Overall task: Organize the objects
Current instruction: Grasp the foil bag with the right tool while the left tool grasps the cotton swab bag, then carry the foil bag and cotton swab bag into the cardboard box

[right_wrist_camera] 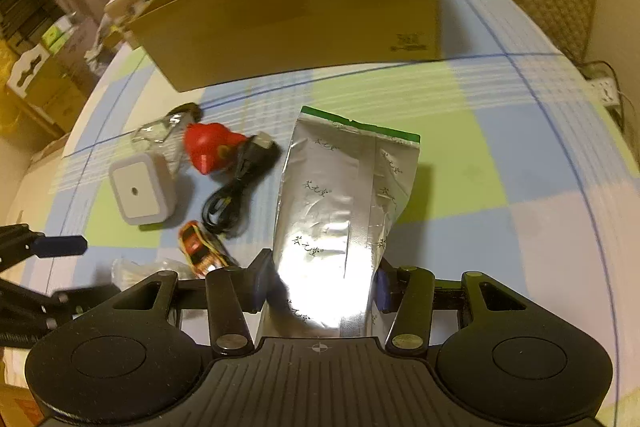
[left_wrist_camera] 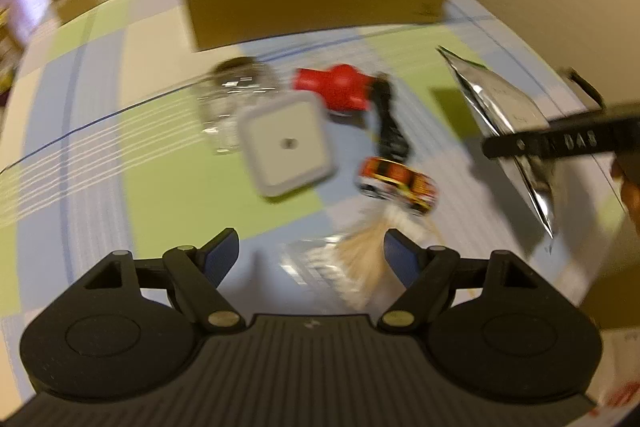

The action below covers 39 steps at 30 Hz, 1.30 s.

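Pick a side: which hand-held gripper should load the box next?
Right. The right hand-held gripper has its fingers on both sides of the foil bag, facing the open cardboard box. The left hand-held gripper is open and holds nothing.

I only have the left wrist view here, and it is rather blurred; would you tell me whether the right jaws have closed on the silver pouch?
Observer: Yes, the right gripper has its jaws closed against both sides of the silver pouch.
Operator: Thank you. Is the cardboard box open on top?
Observer: It is; the cardboard box stands open behind the pouch, though its contents are hidden.
Operator: And what is that black blur beside the red toy?
Observer: A coiled black cable, lying beside the red toy.
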### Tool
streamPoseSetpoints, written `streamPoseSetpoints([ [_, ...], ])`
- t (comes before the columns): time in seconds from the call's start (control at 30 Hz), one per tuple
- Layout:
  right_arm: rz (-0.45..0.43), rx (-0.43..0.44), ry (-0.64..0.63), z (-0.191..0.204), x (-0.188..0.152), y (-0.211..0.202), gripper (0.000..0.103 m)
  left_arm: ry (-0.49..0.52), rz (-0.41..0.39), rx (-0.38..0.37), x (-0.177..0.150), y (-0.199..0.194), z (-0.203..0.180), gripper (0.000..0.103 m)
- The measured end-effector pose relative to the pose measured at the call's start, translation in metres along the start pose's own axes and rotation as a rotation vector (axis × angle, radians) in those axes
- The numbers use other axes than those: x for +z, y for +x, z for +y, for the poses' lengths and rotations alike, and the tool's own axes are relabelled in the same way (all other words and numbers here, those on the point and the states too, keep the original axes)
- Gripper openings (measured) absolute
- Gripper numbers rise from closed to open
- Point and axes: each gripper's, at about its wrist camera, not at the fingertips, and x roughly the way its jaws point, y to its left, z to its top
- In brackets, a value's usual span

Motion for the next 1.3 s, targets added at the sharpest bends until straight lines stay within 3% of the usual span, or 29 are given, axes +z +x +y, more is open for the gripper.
streamPoseSetpoints([
  [0.27, 0.01, -0.023, 0.038, -0.017, -0.014, -0.011, 0.046, 0.139, 0.009, -0.078, 0.001, 0.021, -0.026, 0.077],
  [0.53, 0.01, -0.027, 0.053, -0.028, -0.018, -0.015, 0.046, 0.201, 0.044, -0.068, 0.001, 0.037, -0.031, 0.066],
  [0.67, 0.015, -0.022, 0.049, -0.029, -0.017, -0.014, 0.046, 0.206, 0.057, -0.066, -0.001, 0.036, -0.034, 0.051],
  [0.7, 0.016, -0.02, 0.046, -0.029, -0.017, -0.014, 0.046, 0.205, 0.061, -0.068, -0.001, 0.036, -0.034, 0.04],
  [0.87, 0.013, -0.011, 0.035, -0.029, -0.015, -0.013, 0.046, 0.182, 0.078, -0.086, -0.006, 0.035, -0.04, 0.024],
  [1.3, -0.005, 0.009, 0.001, -0.028, -0.006, -0.019, 0.046, 0.099, 0.061, -0.08, -0.004, 0.018, -0.042, 0.02],
])
